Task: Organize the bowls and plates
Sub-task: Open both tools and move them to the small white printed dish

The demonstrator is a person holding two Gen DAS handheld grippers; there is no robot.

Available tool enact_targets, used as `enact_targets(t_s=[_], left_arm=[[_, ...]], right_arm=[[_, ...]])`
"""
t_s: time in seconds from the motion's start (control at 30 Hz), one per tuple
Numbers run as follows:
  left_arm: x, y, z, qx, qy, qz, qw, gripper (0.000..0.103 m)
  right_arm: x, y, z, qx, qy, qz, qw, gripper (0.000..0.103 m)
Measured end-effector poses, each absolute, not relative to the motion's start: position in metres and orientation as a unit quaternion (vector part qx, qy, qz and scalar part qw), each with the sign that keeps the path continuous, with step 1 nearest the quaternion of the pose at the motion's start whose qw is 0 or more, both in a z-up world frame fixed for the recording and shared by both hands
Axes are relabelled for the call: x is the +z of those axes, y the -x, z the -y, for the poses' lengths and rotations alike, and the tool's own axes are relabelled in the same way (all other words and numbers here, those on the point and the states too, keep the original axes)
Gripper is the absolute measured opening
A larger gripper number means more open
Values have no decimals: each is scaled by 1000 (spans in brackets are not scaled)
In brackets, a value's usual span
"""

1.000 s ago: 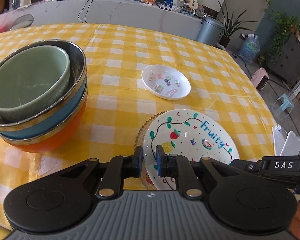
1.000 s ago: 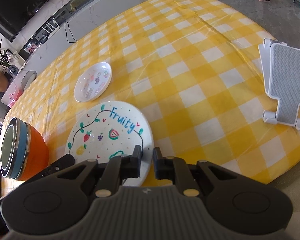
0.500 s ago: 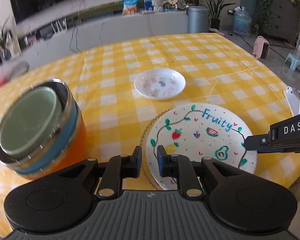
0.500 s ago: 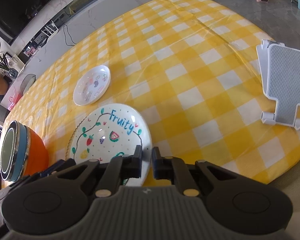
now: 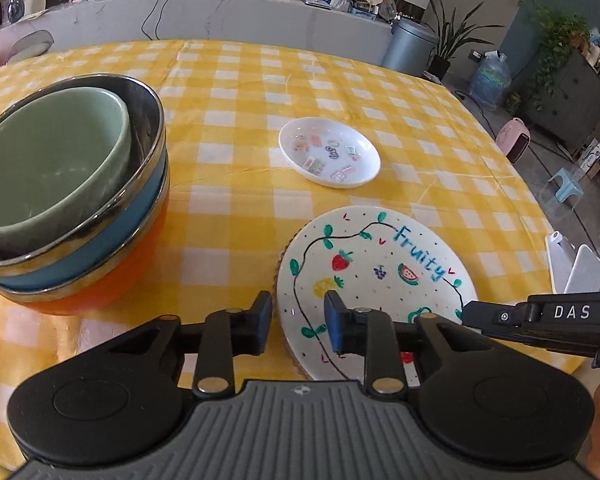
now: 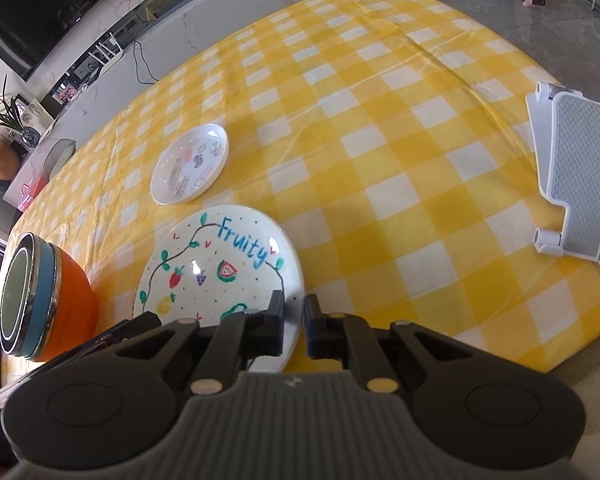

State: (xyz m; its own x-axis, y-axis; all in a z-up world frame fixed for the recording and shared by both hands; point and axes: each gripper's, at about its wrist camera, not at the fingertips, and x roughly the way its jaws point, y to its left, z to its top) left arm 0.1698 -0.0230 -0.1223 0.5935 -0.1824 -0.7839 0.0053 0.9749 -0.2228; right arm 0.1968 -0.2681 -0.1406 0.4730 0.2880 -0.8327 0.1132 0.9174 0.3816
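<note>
Left wrist view is showing the left tongs point(image 5: 296, 322) opening, their pads straddling the near-left rim of the Fruity plate point(image 5: 374, 276) without pressing it. The plate is sitting on a scalloped mat on the yellow checked counter point(image 5: 236, 216), between the stacked bowls point(image 5: 68, 204) and a white stand point(image 6: 576, 184). The right tongs point(image 6: 294, 326) are pinching narrowly on the plate's near-right rim. A small sticker dish point(image 5: 330, 152) is lying beyond it
</note>
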Motion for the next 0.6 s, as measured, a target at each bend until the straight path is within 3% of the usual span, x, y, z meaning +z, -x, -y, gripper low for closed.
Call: enact_targets(t_s=[0.33, 0.43, 0.53, 0.6], left_arm=[[-123, -170, 18, -54, 123, -449, 883, 30], [-122, -169, 18, -47, 120, -446, 886, 30], [-116, -168, 20, -40, 112, -438, 891, 34], [-110, -168, 22, -38, 108, -427, 897, 39]], right_arm=[[-144, -201, 269, 57, -203, -517, 830, 9], [-140, -199, 265, 56, -188, -512, 836, 13], [-134, -194, 265, 57, -184, -493, 849, 29], [-129, -191, 267, 60, -188, -479, 855, 30]])
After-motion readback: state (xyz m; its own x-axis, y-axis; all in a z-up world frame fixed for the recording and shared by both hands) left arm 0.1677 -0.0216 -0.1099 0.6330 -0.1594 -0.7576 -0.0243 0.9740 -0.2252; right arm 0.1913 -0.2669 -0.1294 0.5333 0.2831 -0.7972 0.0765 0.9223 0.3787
